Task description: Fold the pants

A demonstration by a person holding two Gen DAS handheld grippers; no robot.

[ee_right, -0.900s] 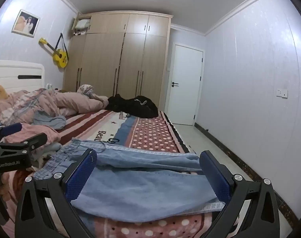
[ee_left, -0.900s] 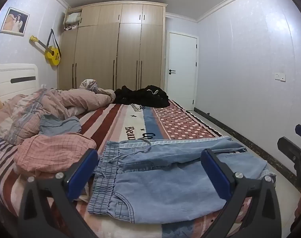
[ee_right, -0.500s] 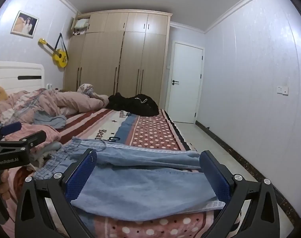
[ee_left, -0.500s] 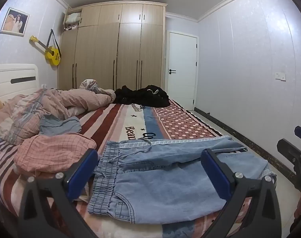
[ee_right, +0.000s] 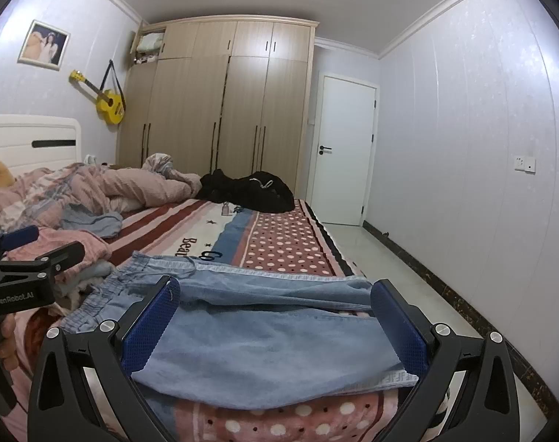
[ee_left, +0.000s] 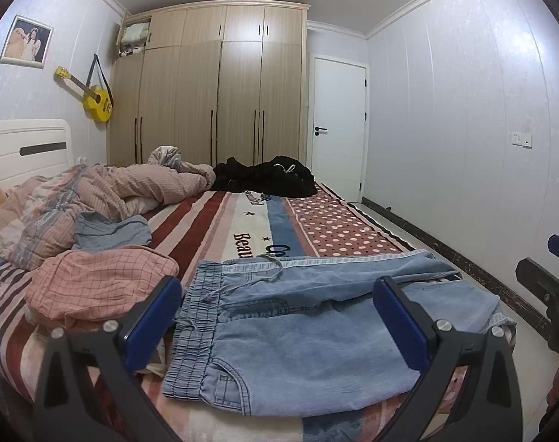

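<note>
Light blue denim pants (ee_left: 301, 335) lie flat across the near end of the bed, elastic waistband to the left, legs to the right. My left gripper (ee_left: 277, 326) is open and empty, hovering just in front of the waistband end. My right gripper (ee_right: 275, 326) is open and empty, in front of the leg end (ee_right: 264, 346). The right gripper also shows at the right edge of the left wrist view (ee_left: 548, 287); the left gripper shows at the left edge of the right wrist view (ee_right: 25, 269).
A pink checked garment (ee_left: 95, 280) and a grey-blue one (ee_left: 109, 232) lie left of the pants. A rumpled pink quilt (ee_left: 106, 191) and black clothes (ee_left: 268, 180) lie farther back. The bed's right edge drops to the tiled floor (ee_right: 375, 254). Wardrobe and door stand at the far wall.
Both grippers have barely moved; the right wrist view has drifted slightly. The pants lie as before.
</note>
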